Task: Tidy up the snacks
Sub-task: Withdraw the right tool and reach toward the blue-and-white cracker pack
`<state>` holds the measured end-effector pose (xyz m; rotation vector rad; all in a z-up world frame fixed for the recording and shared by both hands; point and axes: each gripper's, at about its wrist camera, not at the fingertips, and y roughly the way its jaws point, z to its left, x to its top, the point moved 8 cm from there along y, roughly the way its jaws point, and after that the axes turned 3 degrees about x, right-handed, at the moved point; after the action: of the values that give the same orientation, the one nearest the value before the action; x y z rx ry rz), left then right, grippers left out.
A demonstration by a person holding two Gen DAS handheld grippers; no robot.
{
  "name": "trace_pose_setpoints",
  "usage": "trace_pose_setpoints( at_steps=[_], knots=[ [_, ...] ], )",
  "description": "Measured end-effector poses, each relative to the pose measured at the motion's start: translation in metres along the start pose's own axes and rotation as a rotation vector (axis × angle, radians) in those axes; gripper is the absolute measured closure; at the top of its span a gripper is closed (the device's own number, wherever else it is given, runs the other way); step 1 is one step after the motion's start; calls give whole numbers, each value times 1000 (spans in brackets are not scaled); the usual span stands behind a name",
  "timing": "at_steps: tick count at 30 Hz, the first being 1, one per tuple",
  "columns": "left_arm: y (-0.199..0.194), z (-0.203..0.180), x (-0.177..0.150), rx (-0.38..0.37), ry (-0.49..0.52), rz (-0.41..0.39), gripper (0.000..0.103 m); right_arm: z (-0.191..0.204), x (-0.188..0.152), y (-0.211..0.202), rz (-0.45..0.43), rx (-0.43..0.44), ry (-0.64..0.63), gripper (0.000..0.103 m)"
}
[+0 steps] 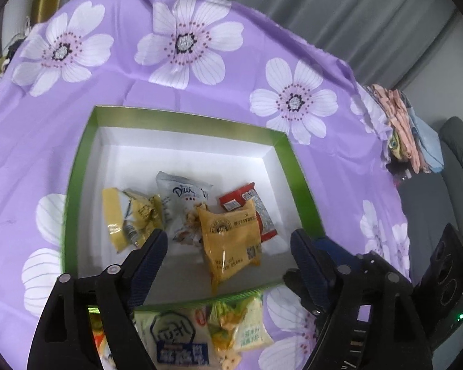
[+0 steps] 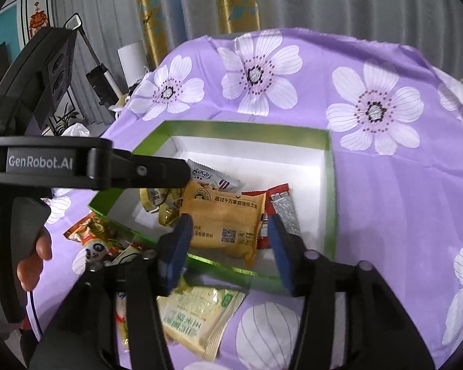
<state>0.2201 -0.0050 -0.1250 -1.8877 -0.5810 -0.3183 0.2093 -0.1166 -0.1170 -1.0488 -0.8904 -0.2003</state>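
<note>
Desk (image 1: 200, 98) under purple cloth. Green box (image 1: 188, 120) holds four packs: orange pack (image 1: 228, 237) near front wall, gold pack (image 1: 129, 215), white pack (image 1: 182, 194), red pack (image 1: 256, 206). Roughly half done, I judge. Outside, by the front wall: green pack (image 2: 197, 314), panda pack (image 2: 95, 246), still to go. My left claw (image 1: 228, 246) and right claw (image 2: 228, 237) both gape, empty, above the box.

Green box (image 1: 299, 172), purple floral cloth (image 1: 132, 92), orange packet (image 1: 228, 240)
</note>
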Motion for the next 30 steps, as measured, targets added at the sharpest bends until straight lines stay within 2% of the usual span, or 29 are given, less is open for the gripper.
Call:
trace_pose_setpoints(
  at_steps=[2,3,6,14,20,30],
  knots=[
    [-9,-1,-4,-5,1,-3,17,0,-3,-14,-25,-9,11,32],
    [-14,-1,-8,-8,-1,-1,13,-1,-4,-18,-31,-10,15,30],
    [-28,-2,-18,-17,-5,-6,7,-4,-14,-36,-37,-10,34,30],
    [-56,4,-50,30,-1,-19,7,-6,-46,-59,-4,-3,74,30],
    [-61,20,-81,37,-46,10,7,0,-67,-61,29,16,97,30],
    [-59,45,-113,-61,-216,67,7,22,-81,-57,58,74,98,30]
  ],
)
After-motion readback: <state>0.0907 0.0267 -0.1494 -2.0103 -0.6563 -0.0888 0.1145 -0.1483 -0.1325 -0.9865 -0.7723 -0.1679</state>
